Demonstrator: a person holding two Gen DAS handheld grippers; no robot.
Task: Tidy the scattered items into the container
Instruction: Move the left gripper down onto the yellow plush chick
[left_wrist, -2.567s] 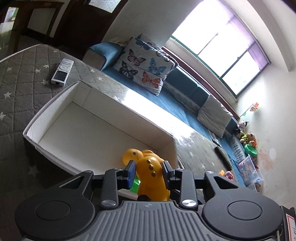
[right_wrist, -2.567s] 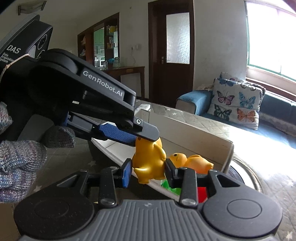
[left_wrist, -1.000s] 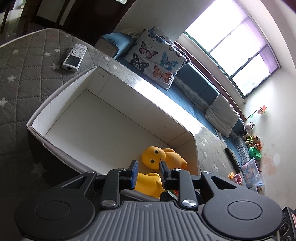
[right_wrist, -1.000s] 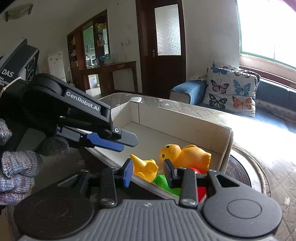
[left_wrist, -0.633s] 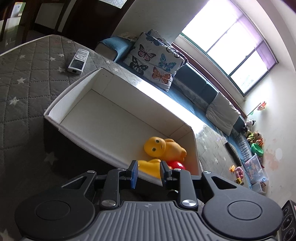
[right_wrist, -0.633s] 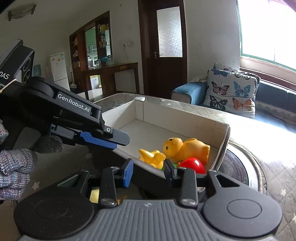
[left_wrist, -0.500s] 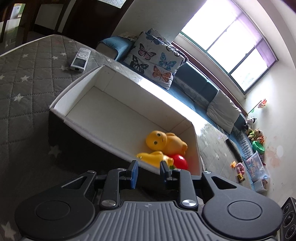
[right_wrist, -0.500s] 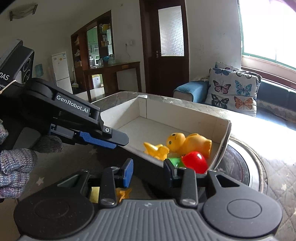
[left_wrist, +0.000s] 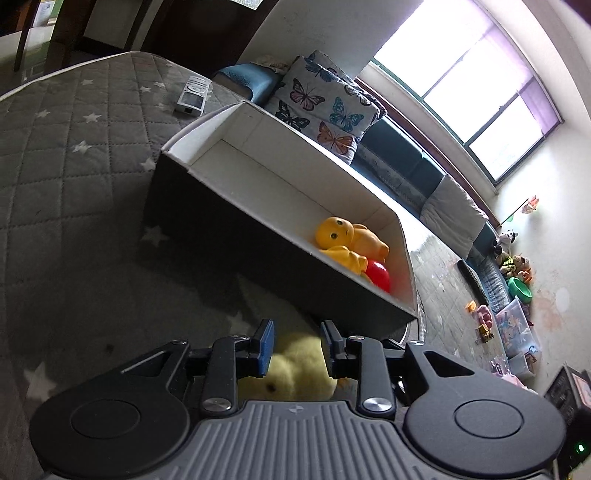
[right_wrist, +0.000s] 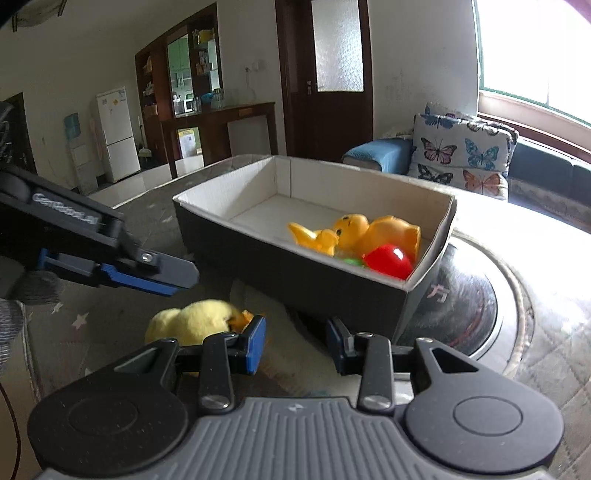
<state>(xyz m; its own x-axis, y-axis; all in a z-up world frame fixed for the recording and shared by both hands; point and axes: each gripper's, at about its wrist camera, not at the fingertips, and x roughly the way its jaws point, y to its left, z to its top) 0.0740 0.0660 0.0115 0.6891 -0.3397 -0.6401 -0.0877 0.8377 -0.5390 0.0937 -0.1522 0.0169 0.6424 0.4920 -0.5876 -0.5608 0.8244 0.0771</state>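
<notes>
Fingers (left_wrist: 266, 341) apart, starred grey quilt (left_wrist: 66, 155), sofa (left_wrist: 402, 166)

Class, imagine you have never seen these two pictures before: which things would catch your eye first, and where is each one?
The eye goes first to the white-lined box on the star-quilted cover, with orange toy figures and a red ball bunched at one end. Next comes the pale yellow plush chick lying outside the box, with the open left gripper right over it.
</notes>
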